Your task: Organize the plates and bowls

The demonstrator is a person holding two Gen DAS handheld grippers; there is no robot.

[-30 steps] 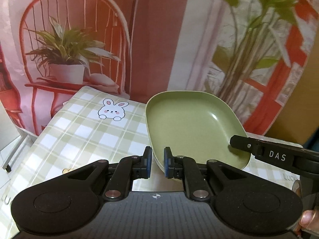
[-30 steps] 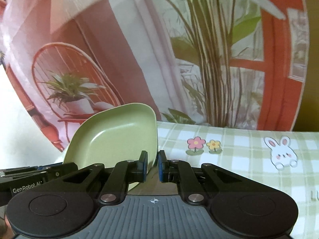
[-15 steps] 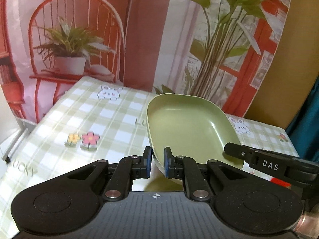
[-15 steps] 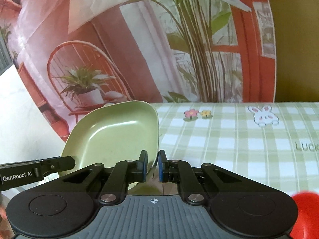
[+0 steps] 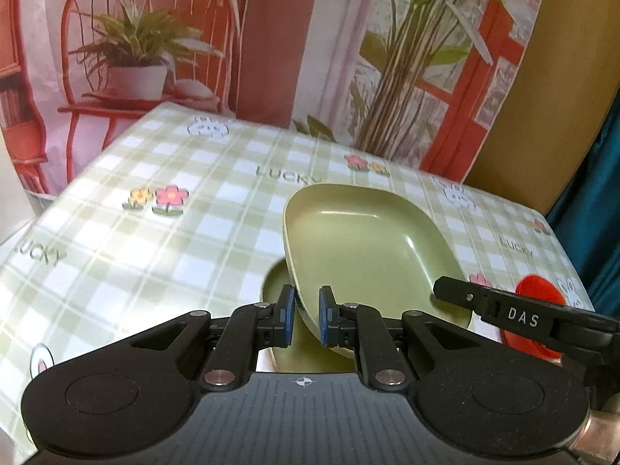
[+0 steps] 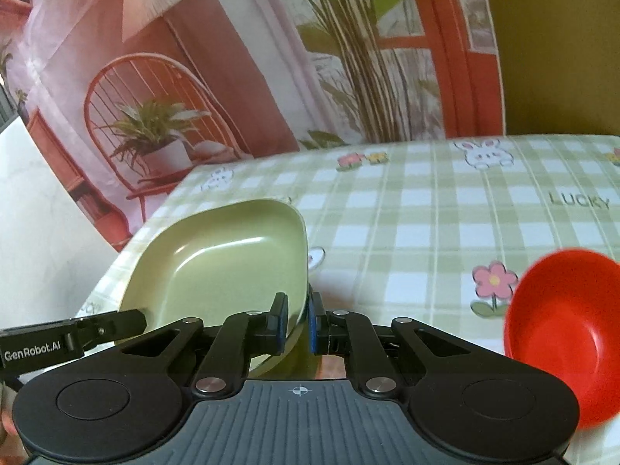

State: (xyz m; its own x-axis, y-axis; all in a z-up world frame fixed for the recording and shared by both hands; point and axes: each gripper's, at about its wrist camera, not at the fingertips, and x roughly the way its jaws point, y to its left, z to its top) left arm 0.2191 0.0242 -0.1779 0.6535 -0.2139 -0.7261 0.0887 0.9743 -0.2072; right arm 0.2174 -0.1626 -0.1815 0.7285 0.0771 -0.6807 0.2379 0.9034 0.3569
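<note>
Tablecloth (image 5: pixel 116 263): only left view shows second green plate (image 5: pixel 275 275)

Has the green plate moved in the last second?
Yes. The green plate, clamped by both grippers, has come down from the backdrop toward the checked tablecloth.

Soft, even indoor light, pale sheen on the checked tablecloth (image 5: pixel 162 255), faint highlights inside the green plate (image 5: pixel 360 248), red bowl (image 6: pixel 562 333) smeared by blur, fisheye bending at edges, dark vignetted corners.
</note>
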